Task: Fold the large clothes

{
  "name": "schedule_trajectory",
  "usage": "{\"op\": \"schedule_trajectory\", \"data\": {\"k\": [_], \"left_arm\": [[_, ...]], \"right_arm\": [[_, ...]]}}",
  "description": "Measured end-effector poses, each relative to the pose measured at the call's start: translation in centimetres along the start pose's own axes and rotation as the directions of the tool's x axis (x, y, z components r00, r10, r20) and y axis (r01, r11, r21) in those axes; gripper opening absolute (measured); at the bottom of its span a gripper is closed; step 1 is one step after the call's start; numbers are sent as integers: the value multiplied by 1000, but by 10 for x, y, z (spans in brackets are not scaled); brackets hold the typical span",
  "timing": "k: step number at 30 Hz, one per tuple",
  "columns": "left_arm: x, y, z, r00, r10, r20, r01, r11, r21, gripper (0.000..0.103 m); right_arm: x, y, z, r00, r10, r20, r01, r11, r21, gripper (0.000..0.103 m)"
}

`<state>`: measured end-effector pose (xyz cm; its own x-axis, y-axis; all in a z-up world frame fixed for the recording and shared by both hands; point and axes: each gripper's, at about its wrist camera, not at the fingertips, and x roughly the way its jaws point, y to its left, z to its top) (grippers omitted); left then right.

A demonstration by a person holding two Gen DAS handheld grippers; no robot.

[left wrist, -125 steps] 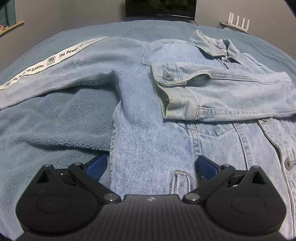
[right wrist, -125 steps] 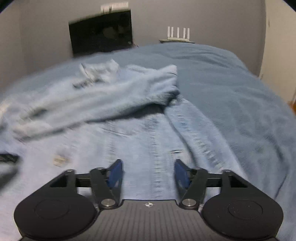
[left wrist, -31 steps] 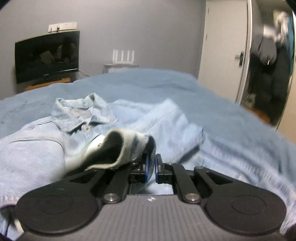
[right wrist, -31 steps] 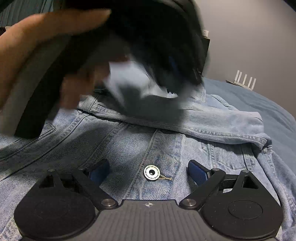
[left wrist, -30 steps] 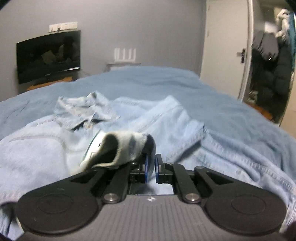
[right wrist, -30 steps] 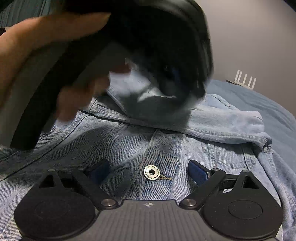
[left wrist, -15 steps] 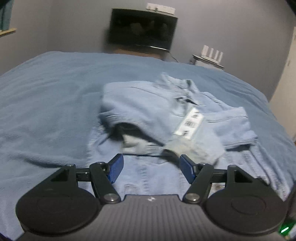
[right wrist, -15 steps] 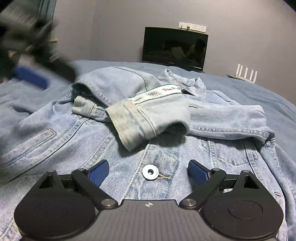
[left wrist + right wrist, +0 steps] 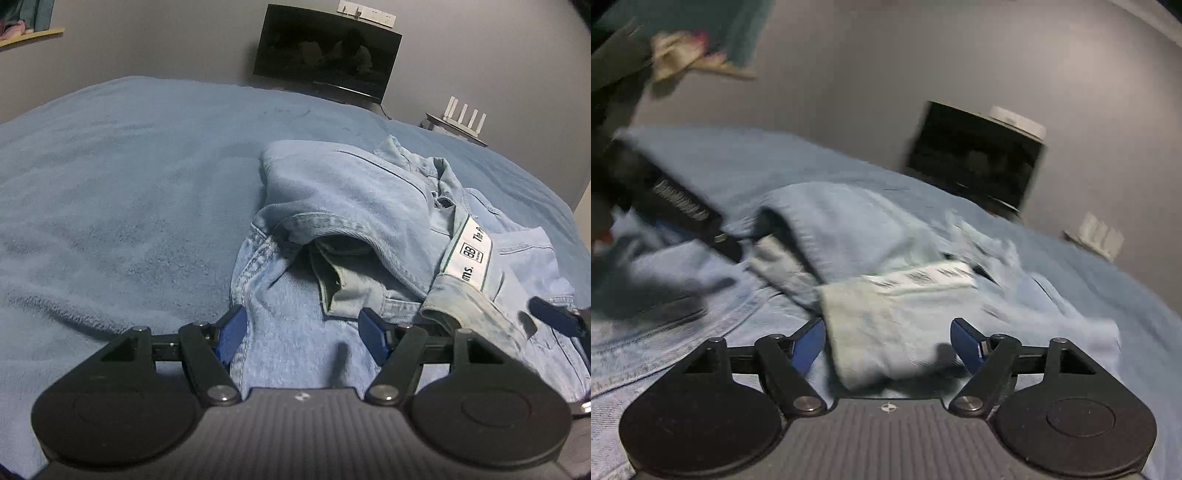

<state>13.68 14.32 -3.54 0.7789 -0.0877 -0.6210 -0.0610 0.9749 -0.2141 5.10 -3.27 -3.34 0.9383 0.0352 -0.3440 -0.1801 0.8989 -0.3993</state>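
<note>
A light-blue denim jacket (image 9: 354, 206) lies on a blue fleece blanket (image 9: 118, 192) that covers the whole bed, with both sleeves folded across its front. To the jacket's left the blanket runs wide and bare to the bed's edge, its nap soft and matted with shallow rumples; beyond the collar (image 9: 417, 162) a band of blanket lies free up to the grey wall. There a dark monitor (image 9: 327, 51) stands and, to its right, a white router (image 9: 465, 120) with upright antennas. The denim is stiff and faded, with stitched seams and a worn cuff (image 9: 469, 306); the upper sleeve carries a white printed band (image 9: 467, 254) edged in green. Under that sleeve's fold a dark hollow shows the paler inside of the cloth. The left gripper (image 9: 301, 330) hovers over the jacket's lower left front, its blue pads apart and closed on nothing, with the jacket's side seam and edge just inside the left pad. The right gripper (image 9: 888, 343) sits low over the folded cuff; its jaws are closing, and the cuff's pale end lies between the blue fingers (image 9: 809, 343), though in this blurred view it seems not yet pinched. In the left wrist view one blue finger of the right gripper pokes in at the right edge by the cuff. In the right wrist view the left gripper's dark body shows as a smear at the left.
</note>
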Motion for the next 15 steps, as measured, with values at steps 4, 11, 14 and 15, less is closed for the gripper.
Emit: {"op": "schedule_trajectory", "data": {"k": [4,11,14,15], "left_arm": [[3,0,3,1000,-3,0,3,1000,0,65],[5,1,8,1000,-5,12,5,1000,-19,65],[7,0,8,1000,-2,7,2,1000,-26,65],[7,-1,8,1000,1,6,-1,1000,-22,65]], "right_arm": [[20,4,-4,997,-42,-61,39,997,-60,36],[-5,-110,4,991,-128,47,92,881,464,20],[-11,-167,-16,980,-196,15,135,727,673,13],[-8,-184,-28,981,-192,-10,138,666,733,15]]}}
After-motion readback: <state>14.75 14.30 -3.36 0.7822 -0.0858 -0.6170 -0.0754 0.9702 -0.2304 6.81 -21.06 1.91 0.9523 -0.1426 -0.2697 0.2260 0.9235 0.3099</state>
